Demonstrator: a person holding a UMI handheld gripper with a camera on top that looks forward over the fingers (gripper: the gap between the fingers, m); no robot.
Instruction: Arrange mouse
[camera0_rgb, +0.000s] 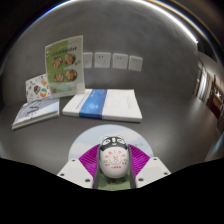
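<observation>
Dark grey tabletop; pale wall with a row of sockets behind

White-blue booklet flat on table; second booklet beside; brochure upright behind.

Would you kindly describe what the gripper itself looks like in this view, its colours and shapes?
The gripper shows two pale grey, blocky fingers angling inward from the bottom of the gripper view. Each bears a magenta pad on its inner face, the pad surface looking ribbed or textured. No cable, marking, sleeve or hand is visible.
</observation>
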